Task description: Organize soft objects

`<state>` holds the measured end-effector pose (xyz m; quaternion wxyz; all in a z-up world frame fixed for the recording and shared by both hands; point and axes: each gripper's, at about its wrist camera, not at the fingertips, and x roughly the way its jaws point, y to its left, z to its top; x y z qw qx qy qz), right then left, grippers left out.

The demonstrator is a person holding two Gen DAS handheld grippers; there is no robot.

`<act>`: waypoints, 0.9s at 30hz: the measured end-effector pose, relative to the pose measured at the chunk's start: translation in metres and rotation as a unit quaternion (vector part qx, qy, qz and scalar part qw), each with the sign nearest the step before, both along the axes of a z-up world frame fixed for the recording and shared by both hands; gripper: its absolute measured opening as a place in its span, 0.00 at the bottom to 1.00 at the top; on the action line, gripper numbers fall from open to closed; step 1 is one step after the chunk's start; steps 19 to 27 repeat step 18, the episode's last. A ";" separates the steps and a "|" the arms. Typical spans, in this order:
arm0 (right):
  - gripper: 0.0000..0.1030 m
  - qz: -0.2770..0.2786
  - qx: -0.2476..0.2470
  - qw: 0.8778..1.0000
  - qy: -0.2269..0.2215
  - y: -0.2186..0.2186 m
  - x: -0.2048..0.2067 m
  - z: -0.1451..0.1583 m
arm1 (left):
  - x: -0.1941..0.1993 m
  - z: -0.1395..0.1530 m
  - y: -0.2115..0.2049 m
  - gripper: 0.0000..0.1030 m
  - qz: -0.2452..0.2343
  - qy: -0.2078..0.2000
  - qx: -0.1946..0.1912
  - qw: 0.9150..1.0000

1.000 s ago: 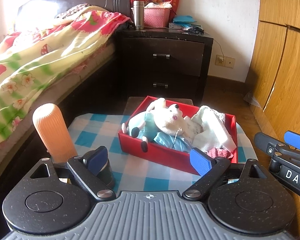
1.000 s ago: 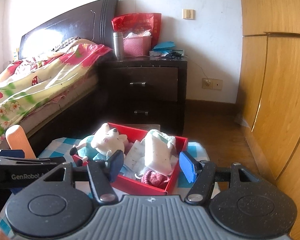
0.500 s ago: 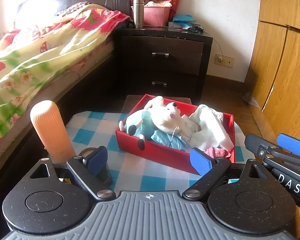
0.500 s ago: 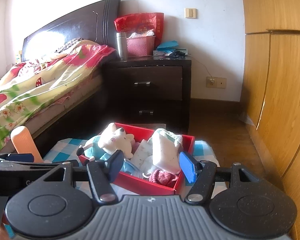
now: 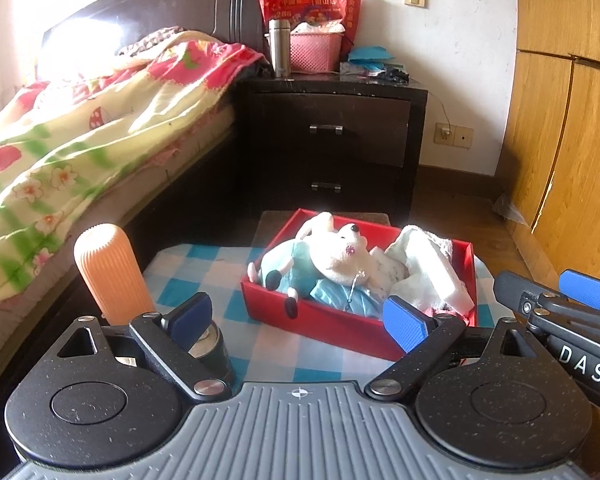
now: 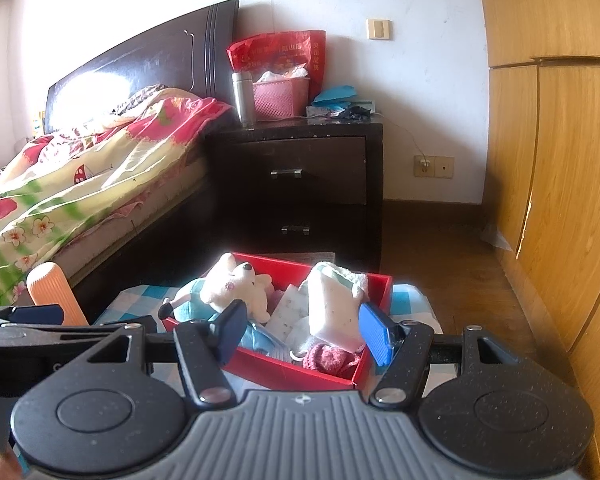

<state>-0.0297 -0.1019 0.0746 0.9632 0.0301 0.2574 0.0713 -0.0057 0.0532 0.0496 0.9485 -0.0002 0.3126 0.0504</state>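
A red box [image 5: 340, 330] [image 6: 292, 374] sits on a blue-checked cloth [image 5: 220, 276]. In it lie a white plush toy in a teal outfit [image 5: 332, 250] [image 6: 236, 286], white folded cloths [image 5: 428, 280] [image 6: 332, 308] and a pink knitted piece [image 6: 328, 358]. My left gripper [image 5: 300, 318] is open and empty, held back from the box's near wall. My right gripper [image 6: 304, 330] is open and empty, above the box's near edge. It also shows at the right of the left wrist view [image 5: 560, 300].
An orange ribbed bottle [image 5: 112, 272] [image 6: 56, 292] and a dark jar [image 5: 208, 348] stand left on the cloth. A bed with a floral quilt [image 5: 80, 140] lies left. A dark nightstand [image 5: 332, 144] stands behind the box, wooden wardrobe doors [image 5: 560, 160] to the right.
Both grippers have drawn back and risen slightly from the box. Their jaws stay open. The box contents have not moved.
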 end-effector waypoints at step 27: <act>0.40 -0.001 0.017 1.000 -0.021 -0.003 -0.003 0.005 | -0.005 0.004 0.009 0.95 -0.009 -0.032 -0.012 0.999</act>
